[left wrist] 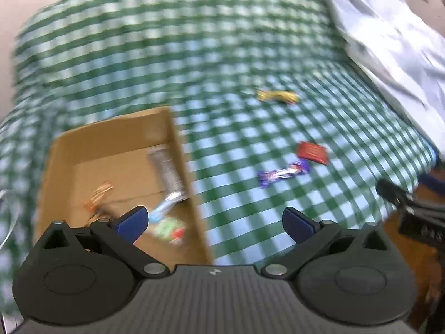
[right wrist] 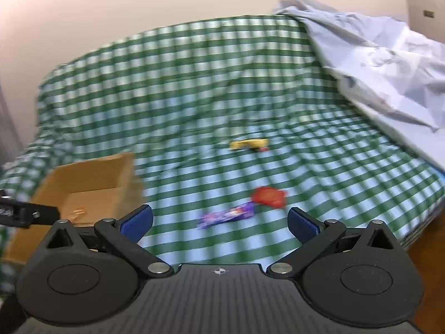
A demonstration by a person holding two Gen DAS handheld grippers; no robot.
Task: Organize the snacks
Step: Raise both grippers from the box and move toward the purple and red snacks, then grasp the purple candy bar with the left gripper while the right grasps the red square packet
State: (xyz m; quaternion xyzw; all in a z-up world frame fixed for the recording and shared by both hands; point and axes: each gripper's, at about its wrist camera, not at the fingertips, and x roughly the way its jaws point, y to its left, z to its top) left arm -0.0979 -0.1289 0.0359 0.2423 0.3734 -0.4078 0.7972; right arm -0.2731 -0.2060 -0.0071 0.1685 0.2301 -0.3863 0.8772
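An open cardboard box (left wrist: 69, 150) sits on the green checked cloth at the left; it also shows in the right wrist view (right wrist: 91, 175). It holds several snacks: a silver bar (left wrist: 167, 167), an orange wrapper (left wrist: 98, 194) and a green-and-red packet (left wrist: 169, 229). On the cloth lie a purple bar (left wrist: 283, 174) (right wrist: 226, 214), a red packet (left wrist: 311, 151) (right wrist: 269, 196) and a yellow wrapper (left wrist: 278, 96) (right wrist: 249, 144). My left gripper (left wrist: 215, 224) is open and empty over the box's right wall. My right gripper (right wrist: 219, 222) is open and empty, just short of the purple bar.
A crumpled pale blue sheet (right wrist: 383, 64) lies along the right side of the bed (left wrist: 389, 41). The bed's wooden edge (right wrist: 428, 250) is at the lower right. The other gripper's black body shows at the right edge of the left wrist view (left wrist: 411, 211).
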